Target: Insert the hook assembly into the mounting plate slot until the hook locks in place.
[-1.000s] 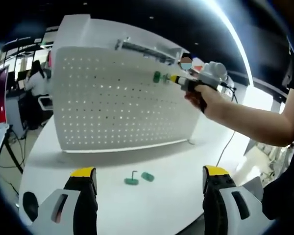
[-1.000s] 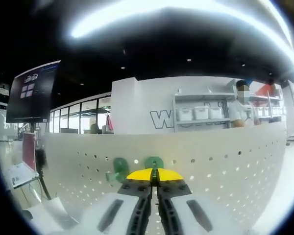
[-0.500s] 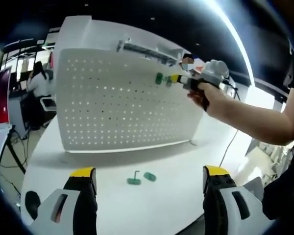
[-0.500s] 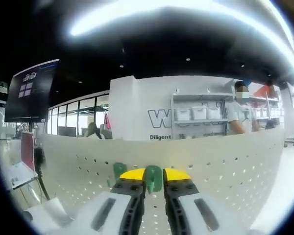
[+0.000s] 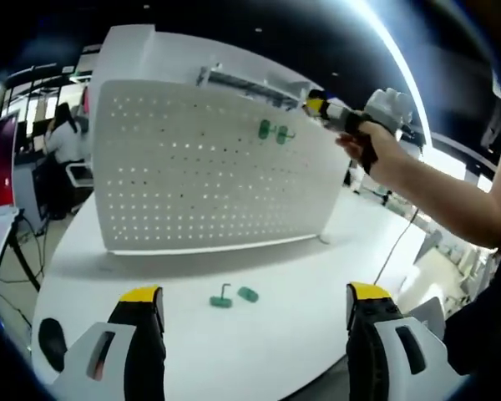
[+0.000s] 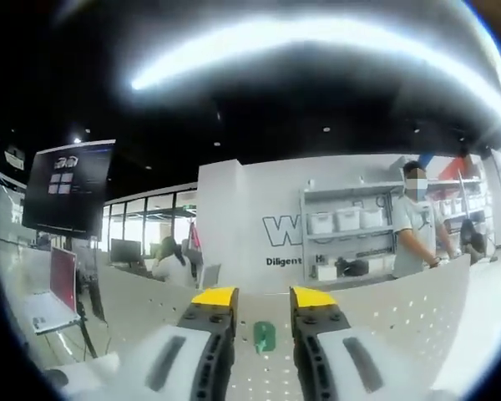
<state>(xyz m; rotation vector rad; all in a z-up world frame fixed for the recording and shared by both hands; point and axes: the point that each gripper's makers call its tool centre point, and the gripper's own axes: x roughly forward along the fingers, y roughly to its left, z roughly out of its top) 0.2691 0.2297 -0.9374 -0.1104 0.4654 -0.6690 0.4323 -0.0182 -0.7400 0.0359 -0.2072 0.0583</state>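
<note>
My right gripper (image 6: 261,294): jaws apart, clear of green hook (image 6: 264,336) on pegboard (image 5: 209,167). My left gripper (image 5: 255,294): jaws apart above table (image 5: 292,276); spare hook (image 5: 223,299) there.

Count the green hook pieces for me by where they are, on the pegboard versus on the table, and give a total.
Green hook pieces on the pegboard: 2
Green hook pieces lying on the table: 2
Total: 4
</note>
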